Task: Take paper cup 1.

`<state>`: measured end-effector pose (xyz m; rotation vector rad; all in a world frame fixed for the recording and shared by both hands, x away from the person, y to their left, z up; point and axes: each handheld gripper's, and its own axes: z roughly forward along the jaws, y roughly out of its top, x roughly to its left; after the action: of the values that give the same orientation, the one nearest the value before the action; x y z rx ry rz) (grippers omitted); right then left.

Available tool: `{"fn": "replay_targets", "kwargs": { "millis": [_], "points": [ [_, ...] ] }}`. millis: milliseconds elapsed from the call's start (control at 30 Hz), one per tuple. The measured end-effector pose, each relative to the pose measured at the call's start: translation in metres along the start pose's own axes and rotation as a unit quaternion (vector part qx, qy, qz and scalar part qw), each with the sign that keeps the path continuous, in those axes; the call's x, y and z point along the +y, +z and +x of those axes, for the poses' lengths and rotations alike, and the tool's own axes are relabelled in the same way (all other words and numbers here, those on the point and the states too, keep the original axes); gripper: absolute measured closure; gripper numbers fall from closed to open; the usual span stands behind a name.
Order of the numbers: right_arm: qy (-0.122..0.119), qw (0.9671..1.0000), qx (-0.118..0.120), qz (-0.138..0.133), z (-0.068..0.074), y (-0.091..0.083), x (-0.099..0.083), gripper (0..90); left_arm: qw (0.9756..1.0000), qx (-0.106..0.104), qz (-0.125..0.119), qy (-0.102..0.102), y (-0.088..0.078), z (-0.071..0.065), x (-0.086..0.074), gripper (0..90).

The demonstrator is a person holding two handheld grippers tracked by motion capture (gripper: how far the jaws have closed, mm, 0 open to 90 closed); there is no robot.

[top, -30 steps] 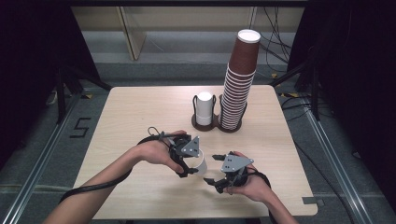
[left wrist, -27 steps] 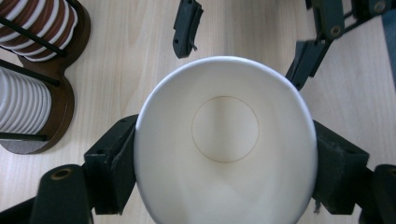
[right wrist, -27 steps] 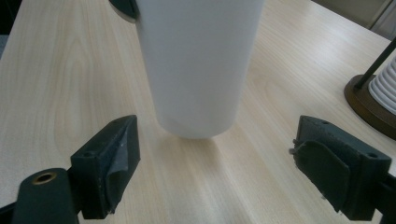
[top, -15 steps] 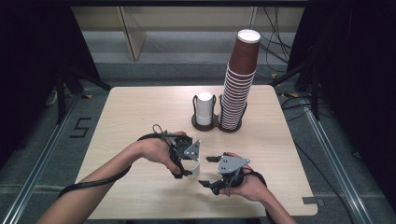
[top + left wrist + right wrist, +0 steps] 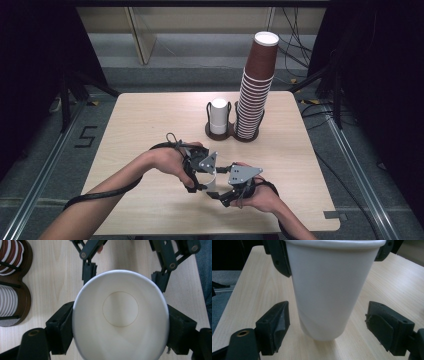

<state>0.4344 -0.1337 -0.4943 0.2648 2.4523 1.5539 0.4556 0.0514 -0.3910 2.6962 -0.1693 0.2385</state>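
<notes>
White paper cup held near the table's front edge

The cup (image 5: 120,315) is light and thin-walled, easily crushed; better gripped near its stiffer rim, where the left gripper (image 5: 200,175) clamps it. The right gripper (image 5: 334,332) stands spread around its base. The brown cup stack (image 5: 255,90) stands at one o'clock.

The high view looks forward and down over the light wooden table (image 5: 150,125). The left gripper view peers straight down into the white paper cup (image 5: 120,315); the right gripper view faces its side, close up.
</notes>
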Motion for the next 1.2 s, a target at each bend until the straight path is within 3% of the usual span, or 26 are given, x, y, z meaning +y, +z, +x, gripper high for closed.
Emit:
{"fn": "replay_targets", "kwargs": {
  "millis": [333, 633, 800, 933, 967, 1000, 1067, 1100, 1200],
  "points": [
    [-0.008, 1.0000, 0.006, 0.000, 0.002, 0.007, 0.001, 23.7, 0.9999, -0.005, -0.011, 0.006, 0.000, -0.002, 0.004, 22.0],
    [-0.020, 0.9998, 0.010, 0.002, 0.003, 0.008, 0.001, 32.7, 0.9997, -0.009, -0.020, 0.006, 0.002, -0.003, 0.006, 21.7],
    [-0.009, 0.9999, 0.010, 0.001, 0.004, 0.006, 0.001, 32.4, 0.9993, -0.011, -0.035, -0.001, 0.002, -0.003, 0.005, 17.1],
    [-0.014, 0.9999, 0.003, -0.002, 0.003, 0.003, 0.000, 32.4, 0.9970, 0.009, -0.075, -0.019, -0.003, -0.001, 0.000, 9.9],
    [-0.026, 0.9996, -0.004, -0.003, 0.001, 0.001, 0.000, 32.4, 0.9970, 0.009, -0.075, -0.019, -0.003, -0.001, 0.000, 8.5],
    [-0.014, 0.9999, -0.003, -0.002, 0.003, 0.000, -0.001, 32.4, 0.9953, 0.016, -0.092, -0.028, -0.006, -0.002, -0.003, 7.6],
    [-0.011, 0.9999, -0.011, 0.004, 0.002, -0.003, -0.002, 32.3, 0.9928, 0.023, -0.111, -0.039, -0.007, -0.003, -0.007, 6.4],
    [-0.011, 0.9999, -0.011, 0.004, 0.002, -0.003, -0.002, 32.3, 0.9928, 0.023, -0.111, -0.039, -0.007, -0.003, -0.007, 5.7],
    [-0.013, 0.9997, -0.020, 0.008, -0.001, -0.010, -0.006, 32.4, 0.9886, 0.037, -0.137, -0.050, -0.012, -0.006, -0.016, 5.3]
  ]
}}
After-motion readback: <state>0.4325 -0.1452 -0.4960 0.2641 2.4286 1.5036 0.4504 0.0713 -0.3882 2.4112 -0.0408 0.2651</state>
